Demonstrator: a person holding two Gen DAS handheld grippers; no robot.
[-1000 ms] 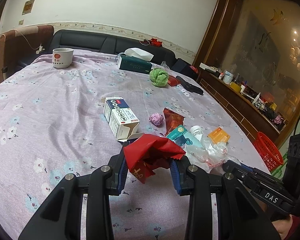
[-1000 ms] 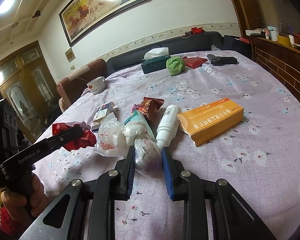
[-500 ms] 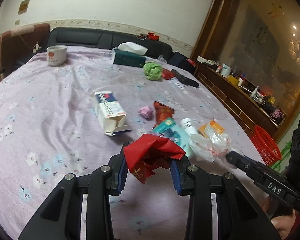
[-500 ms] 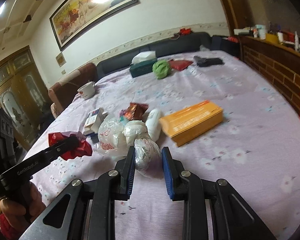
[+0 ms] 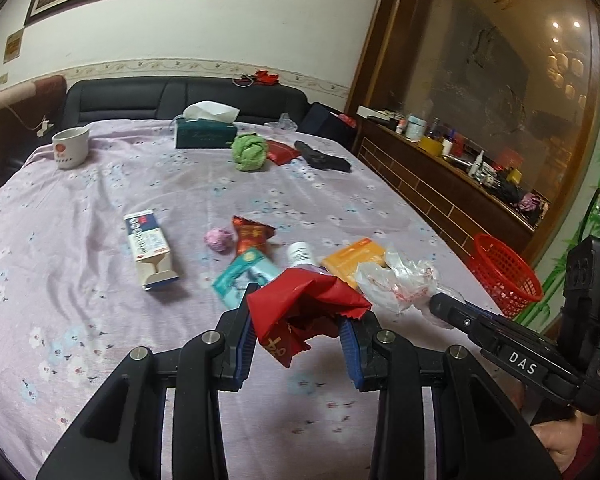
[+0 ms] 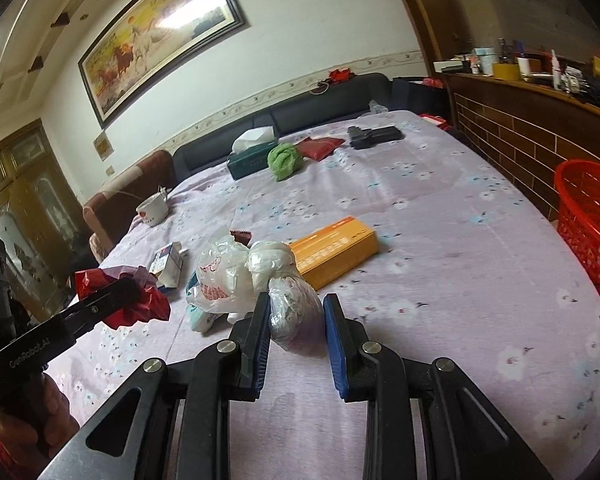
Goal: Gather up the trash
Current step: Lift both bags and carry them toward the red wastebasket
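Item: trash collection, both grippers loaded, carry-to-bin stage.

Left gripper [image 5: 298, 334]: fingers closed on a crumpled red wrapper [image 5: 300, 312], held clear above the worktop [image 5: 80, 280]. Right gripper [image 6: 296, 322]: fingers closed on the knotted end of a clear plastic bag [image 6: 236, 276], whose bulk trails ahead of the fingers. Landmark: red basket [image 6: 588, 224], standing off the worktop's edge, to the right of the right gripper and well apart from both loads. Still lying on the worktop, on the far side from the basket: orange box [image 6: 334, 254], white bottle [image 5: 300, 254], teal pack [image 5: 244, 272], snack packet [image 5: 250, 236], purple wad [image 5: 218, 240], carton [image 5: 148, 246]. Judged next move: swing each load over the basket's mouth before parting the fingers; the limp bag may snag the rim.
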